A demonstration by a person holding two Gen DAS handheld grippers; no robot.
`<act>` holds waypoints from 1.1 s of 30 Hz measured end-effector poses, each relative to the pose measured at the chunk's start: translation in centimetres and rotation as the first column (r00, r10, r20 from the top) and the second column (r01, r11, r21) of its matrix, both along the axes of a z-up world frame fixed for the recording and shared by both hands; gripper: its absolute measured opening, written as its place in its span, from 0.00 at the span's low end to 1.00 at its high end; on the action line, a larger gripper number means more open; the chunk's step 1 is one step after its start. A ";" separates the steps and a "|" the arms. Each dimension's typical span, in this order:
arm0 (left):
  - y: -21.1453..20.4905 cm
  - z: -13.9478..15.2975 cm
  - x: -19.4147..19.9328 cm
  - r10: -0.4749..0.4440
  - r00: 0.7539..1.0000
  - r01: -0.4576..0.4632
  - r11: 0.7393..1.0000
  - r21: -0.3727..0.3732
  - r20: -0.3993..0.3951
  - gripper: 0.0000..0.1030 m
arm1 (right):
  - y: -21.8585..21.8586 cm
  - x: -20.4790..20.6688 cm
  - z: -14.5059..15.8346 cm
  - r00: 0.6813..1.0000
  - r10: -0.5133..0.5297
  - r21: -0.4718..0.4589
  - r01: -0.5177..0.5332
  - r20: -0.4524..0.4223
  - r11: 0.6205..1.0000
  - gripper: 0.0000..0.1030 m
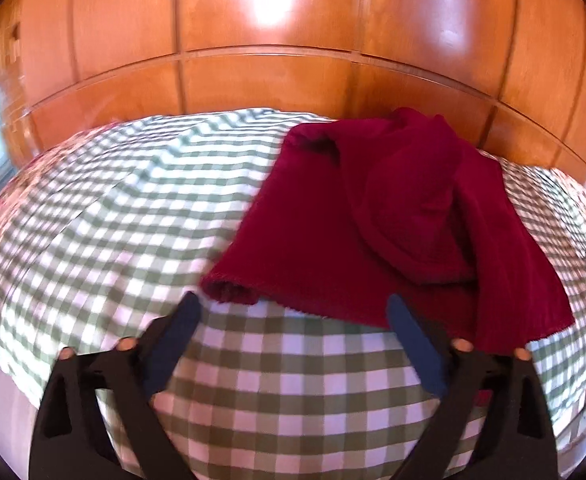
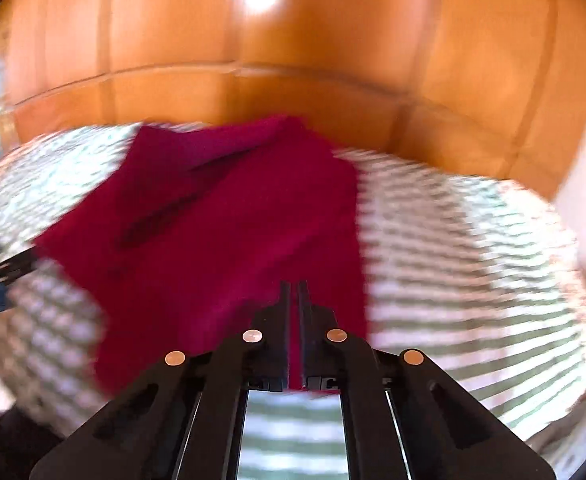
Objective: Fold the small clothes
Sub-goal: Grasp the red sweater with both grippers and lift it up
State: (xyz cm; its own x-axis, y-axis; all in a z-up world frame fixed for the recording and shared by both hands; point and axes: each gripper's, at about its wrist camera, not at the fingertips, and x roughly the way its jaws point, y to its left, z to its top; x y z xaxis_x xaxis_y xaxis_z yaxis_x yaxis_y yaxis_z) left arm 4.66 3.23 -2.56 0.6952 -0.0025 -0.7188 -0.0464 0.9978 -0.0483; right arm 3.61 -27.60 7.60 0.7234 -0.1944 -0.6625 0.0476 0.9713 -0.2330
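Nearest the lens, the left tool (image 1: 293, 308) hangs with its two blue-padded fingers (image 1: 173, 344) spread wide apart, nothing between them, just short of the red garment (image 1: 333, 232). The near hem of that garment lies just beyond the finger tips, one corner rolled under into a small tube.

The red garment is a deep crimson knit with a soft, fuzzy surface, lying on a green-and-white checked cloth (image 1: 133, 216) that covers the bed. It is rumpled rather than flat: an upper layer is bunched and humped over a broader lower layer, and folds run toward the orange wooden panelling (image 1: 253, 80) behind the garment.

The right wrist view is smeared, so the weave is lost there, but it shows what the other view cannot: the right tool (image 2: 294, 286) with its fingers pressed together, the near edge of the garment pinched between them and red cloth showing in the slit. At the garment's left side in that view, the left tool's dark fingers poke in.
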 end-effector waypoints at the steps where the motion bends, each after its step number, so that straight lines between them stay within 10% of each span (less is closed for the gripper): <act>1: -0.5 0.1 0.6 -0.037 0.999 0.037 0.999 -0.003 -0.012 0.77 | -1.9 0.6 0.5 0.999 -0.047 -0.013 0.048 0.015 0.999 0.02; 4: -1.4 0.3 2.0 -0.093 0.995 0.093 0.996 -0.017 -0.022 0.75 | -7.7 2.8 1.1 0.980 -0.199 0.021 0.199 -0.002 0.980 0.02; 8: -2.1 1.1 4.4 -0.113 0.993 0.111 0.991 -0.071 -0.021 0.75 | -8.1 3.3 0.2 0.987 -0.155 0.201 0.162 -0.048 0.966 0.10; 9: -2.4 1.2 5.1 -0.122 0.992 0.120 0.989 -0.089 -0.025 0.75 | -7.1 3.2 -0.7 0.992 -0.098 0.258 0.116 -0.082 0.959 0.21; 11: -3.5 1.5 6.5 -0.150 0.988 0.148 0.984 -0.095 -0.023 0.75 | -4.4 2.4 -2.5 0.994 -0.008 0.369 0.049 -0.112 0.928 0.76; 17: -7.8 1.4 9.6 -0.229 0.973 0.229 0.973 0.011 -0.006 0.74 | 4.2 1.4 -6.5 0.960 0.237 0.479 -0.139 -0.150 0.867 0.76; 18: -8.2 1.2 10.1 -0.231 0.973 0.231 0.973 0.022 -0.012 0.61 | 5.3 1.8 -7.1 0.955 0.248 0.474 -0.147 -0.159 0.868 0.75; 21: -8.7 0.0 12.1 -0.260 0.962 0.261 0.965 0.006 -0.085 0.08 | 8.9 2.8 -8.5 0.925 0.322 0.427 -0.213 -0.202 0.879 0.27; 24: -6.8 1.4 12.6 -0.284 0.958 0.281 0.958 -0.052 -0.040 0.08 | 9.2 2.4 -6.2 0.919 0.368 0.341 -0.303 -0.144 0.890 0.12; 33: 4.3 8.4 20.3 -0.076 0.995 0.082 0.992 -0.099 0.057 0.07 | -5.7 8.1 1.8 1.000 -0.023 0.074 0.022 0.014 0.997 0.11</act>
